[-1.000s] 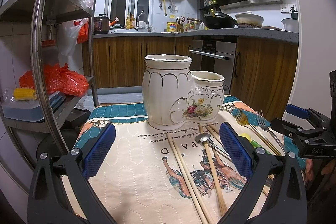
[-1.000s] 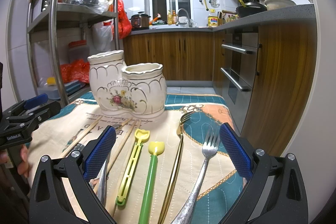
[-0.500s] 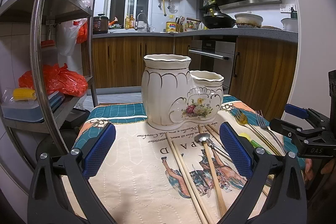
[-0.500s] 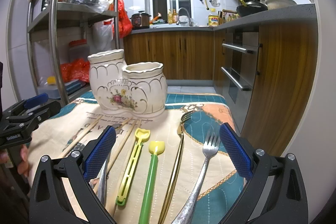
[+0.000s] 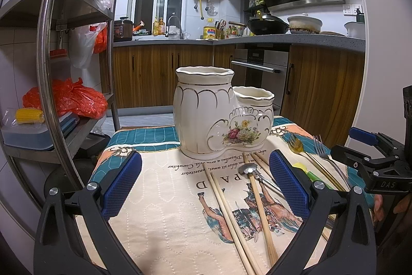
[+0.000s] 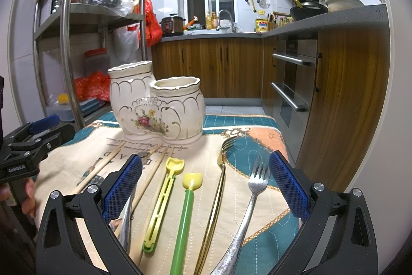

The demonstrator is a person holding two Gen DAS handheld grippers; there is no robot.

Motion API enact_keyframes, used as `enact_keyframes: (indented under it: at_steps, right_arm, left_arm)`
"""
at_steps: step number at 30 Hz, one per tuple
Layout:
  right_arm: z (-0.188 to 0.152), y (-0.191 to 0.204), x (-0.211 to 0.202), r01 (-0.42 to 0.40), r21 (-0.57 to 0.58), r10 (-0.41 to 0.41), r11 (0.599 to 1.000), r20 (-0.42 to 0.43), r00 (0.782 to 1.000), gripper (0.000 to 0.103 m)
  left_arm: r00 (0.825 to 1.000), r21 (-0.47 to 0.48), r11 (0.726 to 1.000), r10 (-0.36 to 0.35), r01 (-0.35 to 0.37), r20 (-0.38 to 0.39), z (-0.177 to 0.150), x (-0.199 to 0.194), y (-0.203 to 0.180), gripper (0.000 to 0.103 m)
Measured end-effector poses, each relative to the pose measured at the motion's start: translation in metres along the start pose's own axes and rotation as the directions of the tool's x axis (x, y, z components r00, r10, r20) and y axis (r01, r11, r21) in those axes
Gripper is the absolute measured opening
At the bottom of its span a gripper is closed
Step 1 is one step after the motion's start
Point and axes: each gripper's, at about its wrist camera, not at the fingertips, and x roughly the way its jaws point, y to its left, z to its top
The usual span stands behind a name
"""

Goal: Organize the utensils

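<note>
- Both grippers hang low over the desk with jaws spread wide and nothing between them: the left gripper faces the wooden sticks, the right gripper faces the forks and plastic pieces, so each seems set up to take the pieces lying nearest it.
- Utensils lie loose and roughly parallel on the printed cloth, handles toward the person, which should suit a pinch from this side.
- A ceramic holder stands upright at the far end of the cloth, its two joined cups showing nothing above their rims; it is the likely destination (tall cup for long pieces, I would guess).
- Counted in the right view: one silver fork, one gold fork, one green-handled tool with a yellow head, and one yellow slotted tool.
- Chopsticks number at least four, possibly more under the fingers.
- One small metal spoon lies among them, its handle partly hidden.
- Nothing is sorted yet.
</note>
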Motion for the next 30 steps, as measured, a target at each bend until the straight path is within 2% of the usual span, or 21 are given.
enact_keyframes:
  at_steps: [23,26,28,30]
  right_arm:
    - [0.001,-0.001,0.000,0.002,0.001,-0.002,1.000,0.000,1.000,0.098]
    - [0.001,-0.003,0.002,-0.001,0.011,0.001,1.000,-0.019,1.000,0.098]
    - [0.003,-0.006,0.005,0.002,0.027,0.000,1.000,-0.072,0.997,0.098]
    - [0.007,-0.009,0.012,0.019,0.037,-0.015,0.999,-0.104,0.994,0.098]
  left_arm:
    - [1.000,-0.011,1.000,0.011,-0.011,-0.006,0.000,0.001,-0.001,0.098]
    - [0.998,0.004,1.000,0.009,-0.009,-0.061,0.002,0.008,-0.005,0.098]
    - [0.993,0.023,1.000,0.011,-0.009,-0.115,0.004,0.016,-0.007,0.098]
    - [0.990,0.044,0.999,0.021,-0.015,-0.137,0.004,0.016,-0.007,0.098]
